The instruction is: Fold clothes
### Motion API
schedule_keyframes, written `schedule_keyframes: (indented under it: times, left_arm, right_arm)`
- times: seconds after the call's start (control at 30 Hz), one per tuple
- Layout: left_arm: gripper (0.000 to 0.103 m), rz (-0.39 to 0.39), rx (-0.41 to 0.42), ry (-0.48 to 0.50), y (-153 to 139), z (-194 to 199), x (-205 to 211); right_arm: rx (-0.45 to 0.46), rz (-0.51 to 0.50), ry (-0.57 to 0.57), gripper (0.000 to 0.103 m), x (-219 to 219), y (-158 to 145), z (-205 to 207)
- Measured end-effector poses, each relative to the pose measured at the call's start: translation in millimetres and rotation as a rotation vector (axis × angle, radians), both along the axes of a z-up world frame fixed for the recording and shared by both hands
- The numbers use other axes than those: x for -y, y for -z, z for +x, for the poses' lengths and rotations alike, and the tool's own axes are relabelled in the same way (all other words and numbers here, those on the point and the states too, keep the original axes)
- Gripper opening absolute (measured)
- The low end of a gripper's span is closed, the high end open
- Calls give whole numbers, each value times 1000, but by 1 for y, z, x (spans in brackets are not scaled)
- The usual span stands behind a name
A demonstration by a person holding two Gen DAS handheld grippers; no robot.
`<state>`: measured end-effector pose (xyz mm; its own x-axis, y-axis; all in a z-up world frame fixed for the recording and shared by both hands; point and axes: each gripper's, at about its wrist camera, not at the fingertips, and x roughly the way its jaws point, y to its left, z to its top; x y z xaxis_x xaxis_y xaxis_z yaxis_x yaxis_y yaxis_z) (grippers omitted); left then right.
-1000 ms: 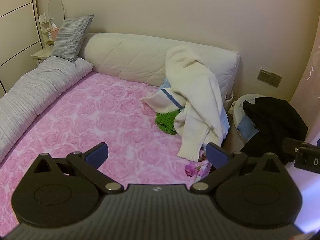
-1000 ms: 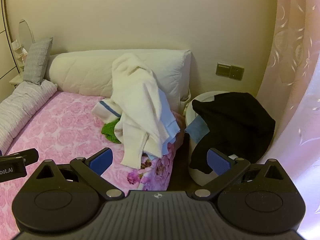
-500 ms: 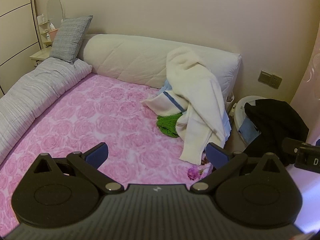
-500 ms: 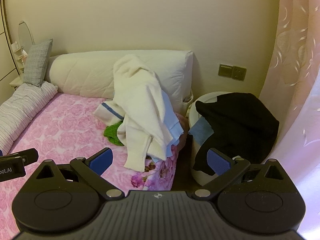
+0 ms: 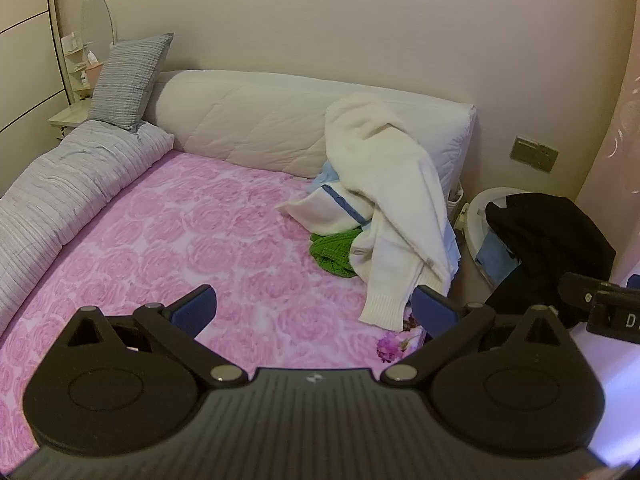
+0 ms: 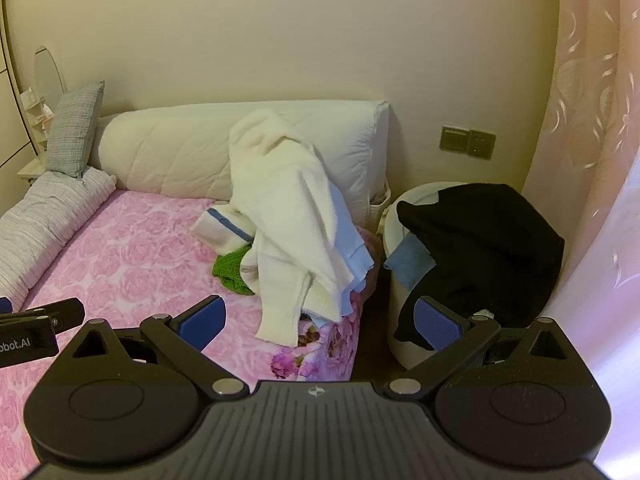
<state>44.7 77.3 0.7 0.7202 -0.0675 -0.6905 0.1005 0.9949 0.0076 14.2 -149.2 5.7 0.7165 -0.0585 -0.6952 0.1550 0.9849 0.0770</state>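
Note:
A cream knitted sweater [image 5: 392, 200] [image 6: 288, 216] lies heaped against the bolster at the bed's far right corner, one sleeve hanging toward the bed edge. Under it show a green knit [image 5: 334, 250] [image 6: 230, 270], a white cloth with a blue stripe [image 5: 320, 208] and a light blue garment [image 6: 352, 252]. A black garment [image 5: 548, 236] [image 6: 480, 240] drapes over a white basket [image 6: 400, 308] beside the bed. My left gripper [image 5: 314, 312] hovers open over the pink sheet, short of the pile. My right gripper [image 6: 320, 320] is open too, above the bed corner and the basket, holding nothing.
The bed has a pink rose-patterned sheet [image 5: 200, 240], a long cream bolster [image 5: 260, 120] against the wall, a rolled grey striped quilt [image 5: 60, 192] along the left and a grey pillow [image 5: 128, 80]. A pink curtain [image 6: 592, 120] hangs at the right. A wall socket [image 6: 468, 142] sits above the basket.
Both grippers have drifted slightly closer to the clothes pile and a little rightward; the pile looks a bit larger in both views. Jaws stay open and the clothes have not moved.

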Motion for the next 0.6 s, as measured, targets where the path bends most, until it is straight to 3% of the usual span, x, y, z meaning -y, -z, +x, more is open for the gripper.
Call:
schedule_keyframes:
  times: [0.6]
  left_arm:
    - [103,-11,-31,-19,13,26,-19]
  right_arm:
    - [-29,-5,-13,103,-25,10,29]
